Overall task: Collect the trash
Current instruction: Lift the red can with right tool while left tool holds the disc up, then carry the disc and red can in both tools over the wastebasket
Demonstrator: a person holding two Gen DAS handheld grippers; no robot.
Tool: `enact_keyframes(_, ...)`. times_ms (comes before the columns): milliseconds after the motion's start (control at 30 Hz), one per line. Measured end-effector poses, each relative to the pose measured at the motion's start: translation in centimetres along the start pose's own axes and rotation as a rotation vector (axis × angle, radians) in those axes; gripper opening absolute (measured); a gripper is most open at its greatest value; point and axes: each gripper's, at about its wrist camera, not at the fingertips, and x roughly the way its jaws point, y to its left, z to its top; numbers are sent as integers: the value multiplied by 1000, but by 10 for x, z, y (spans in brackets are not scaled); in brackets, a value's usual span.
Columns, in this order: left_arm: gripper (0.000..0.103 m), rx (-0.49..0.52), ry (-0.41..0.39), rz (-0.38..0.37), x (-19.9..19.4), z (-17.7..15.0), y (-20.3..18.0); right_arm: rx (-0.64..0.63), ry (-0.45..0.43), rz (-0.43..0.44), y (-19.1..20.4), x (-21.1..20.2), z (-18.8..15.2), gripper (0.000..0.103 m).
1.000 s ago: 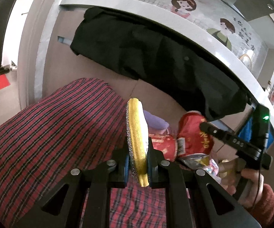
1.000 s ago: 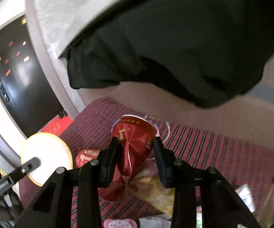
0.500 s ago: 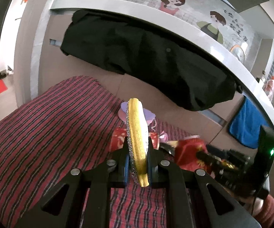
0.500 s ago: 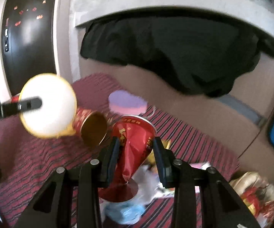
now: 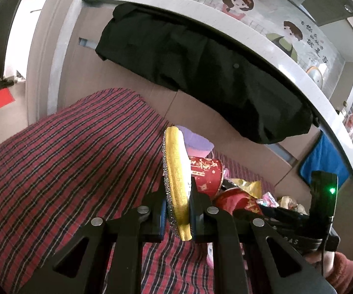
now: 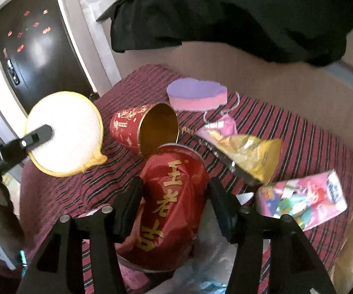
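Your right gripper stands with its jaws flung wide – they have just been opening – and the crushed red can lies between them, a gap showing on either side, so nothing is pinched. The can's long axis runs straight away from you along the fingers, its round rim pointing toward the far wall, its near end low over a white plastic bag at the bottom of the right wrist view.

Just beyond the rim a red paper cup lies on its side on the striped red cloth, its open mouth turned toward you and to the right. Farther back sits a purple and pink sponge; to the right lie a yellow snack wrapper and a pink drink carton.

Your left gripper is clamped on a round scrubbing pad – gold rim, white face – held on edge, standing upright between the pads. From the left wrist view the pad's thin edge faces you; from the right it shows its full white disc, left of the cup and clear of it.

A black garment hangs from the shelf behind the cloth.
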Motion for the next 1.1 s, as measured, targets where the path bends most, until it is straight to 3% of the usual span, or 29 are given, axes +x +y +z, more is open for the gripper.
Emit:
enact_keyframes(233, 15, -14, -9, -2, -5, -1, 4, 20, 37, 25, 5, 4, -8, 63)
enact_keyframes(400, 15, -24, -25, 2, -13, 2, 10, 154, 151, 169, -4, 28, -9, 62)
enact_keyframes(467, 15, -25, -26, 5, -16, 2, 12, 131, 113, 159, 0, 24, -6, 39)
enact_keyframes(700, 15, 34, -42, 3, -24, 4, -9, 12, -78, 73, 14, -21, 8, 38)
enact_keyframes(1100, 15, 250, -159, -30, -46, 16, -137, -55, -340, -75, -3, -139, 23, 38)
